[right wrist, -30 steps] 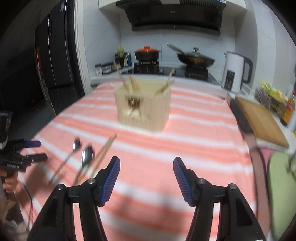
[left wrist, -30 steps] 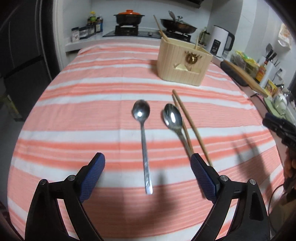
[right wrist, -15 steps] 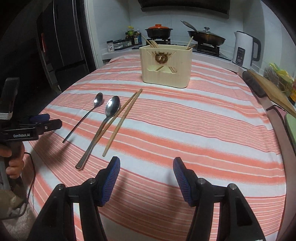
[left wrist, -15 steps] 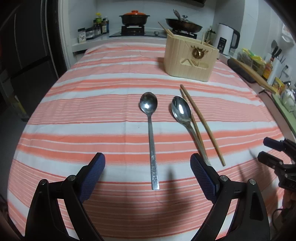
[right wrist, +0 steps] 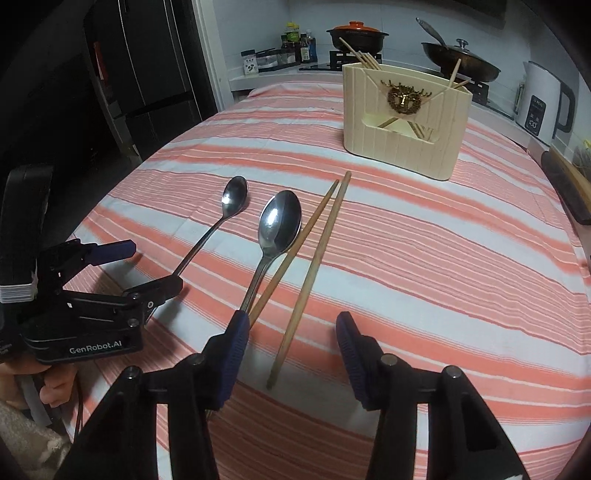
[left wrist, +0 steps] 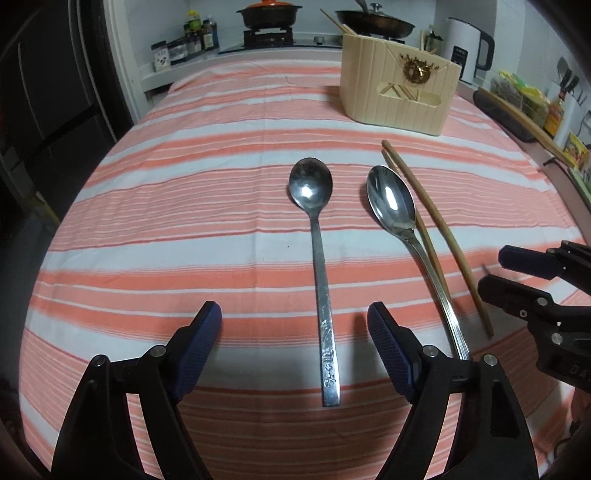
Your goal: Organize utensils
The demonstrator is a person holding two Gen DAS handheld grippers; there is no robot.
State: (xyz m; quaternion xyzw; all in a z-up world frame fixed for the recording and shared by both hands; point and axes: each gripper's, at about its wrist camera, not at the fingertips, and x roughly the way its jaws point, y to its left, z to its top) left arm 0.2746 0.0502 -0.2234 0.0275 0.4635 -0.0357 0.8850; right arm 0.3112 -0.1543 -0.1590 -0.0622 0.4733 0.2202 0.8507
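Observation:
Two metal spoons and a pair of wooden chopsticks lie on the striped tablecloth (left wrist: pixel 184 206). The handle of the small spoon (left wrist: pixel 318 258) runs between the fingers of my left gripper (left wrist: pixel 293 314); its jaws are closing, pads clear of the metal. The large spoon (left wrist: pixel 391 199) and the chopsticks (left wrist: pixel 436 229) lie to its right. My right gripper (right wrist: pixel 291 325) hovers over the near ends of the chopsticks (right wrist: pixel 321 236), one stick between its closing jaws, untouched. The large spoon (right wrist: pixel 279 225) passes behind its left finger. A cream utensil holder (right wrist: pixel 402 118) with chopsticks stands behind.
A white kettle (right wrist: pixel 543 103), two pans on a stove (left wrist: pixel 269 14) and jars (left wrist: pixel 184 40) line the counter behind the table. A wooden board (left wrist: pixel 517 114) lies along the right edge. A dark fridge (right wrist: pixel 147 74) stands left. A person's hand (right wrist: pixel 55 384) holds the left gripper (right wrist: pixel 155 266).
Both grippers have come down and closer to the utensils. The right one swung left, from beside the holder to over the chopsticks. Both pairs of jaws stand narrower.

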